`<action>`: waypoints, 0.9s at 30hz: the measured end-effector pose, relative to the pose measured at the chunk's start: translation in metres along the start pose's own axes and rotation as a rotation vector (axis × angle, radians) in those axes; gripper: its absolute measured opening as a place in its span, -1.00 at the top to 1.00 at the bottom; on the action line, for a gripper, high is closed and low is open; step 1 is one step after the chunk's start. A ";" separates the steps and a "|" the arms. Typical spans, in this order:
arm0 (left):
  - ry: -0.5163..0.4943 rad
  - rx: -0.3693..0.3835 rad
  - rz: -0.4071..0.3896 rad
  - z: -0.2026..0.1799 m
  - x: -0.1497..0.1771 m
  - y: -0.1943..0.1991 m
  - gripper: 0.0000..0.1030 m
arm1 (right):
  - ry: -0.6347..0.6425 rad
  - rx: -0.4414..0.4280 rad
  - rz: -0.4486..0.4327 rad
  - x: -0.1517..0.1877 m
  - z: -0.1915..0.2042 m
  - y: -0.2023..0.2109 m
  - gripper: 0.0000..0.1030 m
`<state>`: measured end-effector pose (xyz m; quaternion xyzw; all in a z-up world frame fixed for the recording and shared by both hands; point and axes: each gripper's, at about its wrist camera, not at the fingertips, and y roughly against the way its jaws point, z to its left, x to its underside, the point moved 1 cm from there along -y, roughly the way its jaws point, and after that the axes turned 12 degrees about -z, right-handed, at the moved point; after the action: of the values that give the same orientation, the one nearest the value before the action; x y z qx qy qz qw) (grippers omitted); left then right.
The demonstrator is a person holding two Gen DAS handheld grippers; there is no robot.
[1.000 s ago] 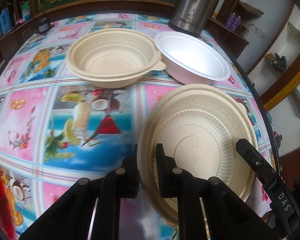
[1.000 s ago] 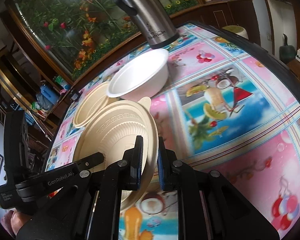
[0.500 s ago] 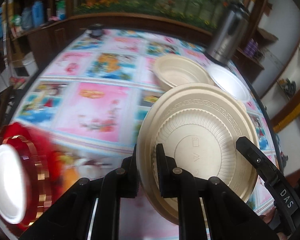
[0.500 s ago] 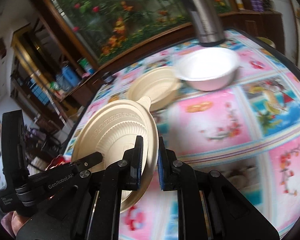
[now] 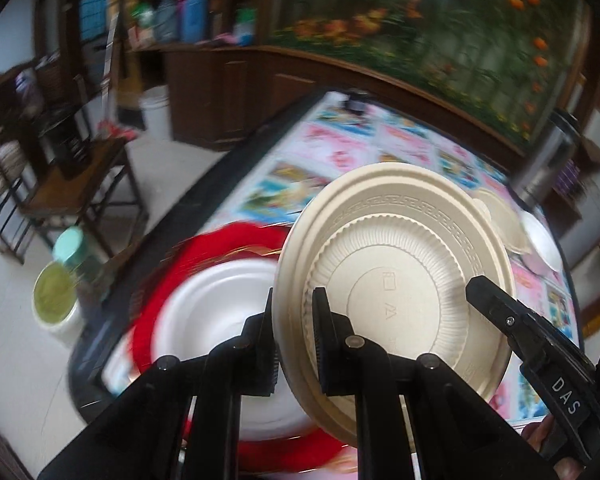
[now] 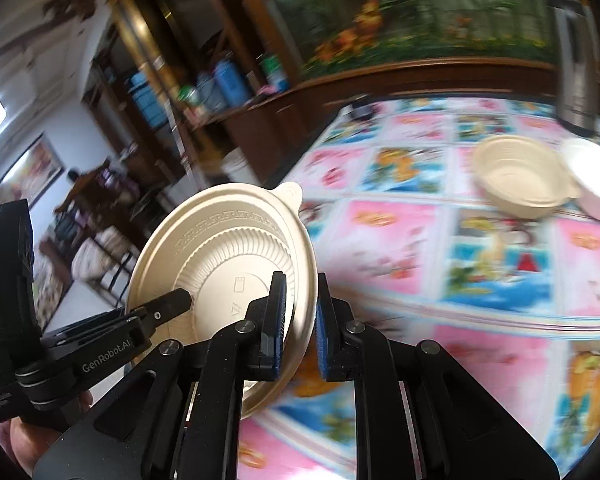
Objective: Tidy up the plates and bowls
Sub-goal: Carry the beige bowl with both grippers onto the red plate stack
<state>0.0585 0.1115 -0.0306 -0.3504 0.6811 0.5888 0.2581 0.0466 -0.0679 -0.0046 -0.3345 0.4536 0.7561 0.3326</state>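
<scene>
**Beige plate pinched from both sides, held above table edge**

Table (image 6: 440,240): covered by a pink and blue picture-print cloth; takes up most of the right wrist view. In the left wrist view its dark edge runs diagonally, with floor and a wooden chair (image 5: 76,192) beyond.

Red plate (image 5: 220,248): lies near the table's edge, blurred, with a white plate (image 5: 212,312) stacked in it. Both sit below and left of the held plate in the left wrist view.

Beige plate (image 5: 396,280): ribbed, with a key-pattern band around the rim and a small tab. It is off the table, tilted, underside with moulded marks facing both cameras. It overlaps the red and white stack in the left wrist view; whether it touches them cannot be told.

Beige bowl (image 6: 520,176) and white bowl (image 6: 596,184): side by side at the far end of the table, just in front of a steel flask (image 6: 576,60). Well apart from the held plate.

Left gripper (image 5: 294,340): fingers pressed together on the plate's rim, one on each face.

Right gripper (image 6: 300,324): likewise clamped on the opposite rim, blue pads against it.
</scene>
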 end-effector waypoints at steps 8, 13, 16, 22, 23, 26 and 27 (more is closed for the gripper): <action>0.061 -0.065 0.054 0.053 0.017 -0.011 0.75 | 0.058 -0.043 0.113 0.033 0.045 -0.044 0.76; 0.055 -0.073 0.055 0.055 0.019 -0.015 0.75 | 0.064 -0.035 0.136 0.037 0.048 -0.055 0.76; 0.057 -0.070 0.056 0.059 0.020 -0.015 0.74 | 0.067 -0.033 0.139 0.038 0.050 -0.056 0.76; 0.065 -0.074 0.066 0.065 0.022 -0.014 0.73 | 0.060 -0.046 0.155 0.039 0.053 -0.058 0.76; 0.061 -0.080 0.068 0.065 0.022 -0.014 0.72 | 0.051 -0.050 0.165 0.039 0.052 -0.059 0.76; 0.051 -0.084 0.068 0.066 0.019 -0.012 0.72 | -0.031 -0.075 0.217 0.033 0.045 -0.062 0.76; 0.051 -0.091 0.065 0.067 0.018 -0.011 0.71 | -0.048 -0.078 0.239 0.029 0.044 -0.064 0.76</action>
<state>0.0520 0.1737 -0.0628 -0.3541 0.6709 0.6183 0.2052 0.0732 0.0017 -0.0421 -0.2726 0.4525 0.8152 0.2374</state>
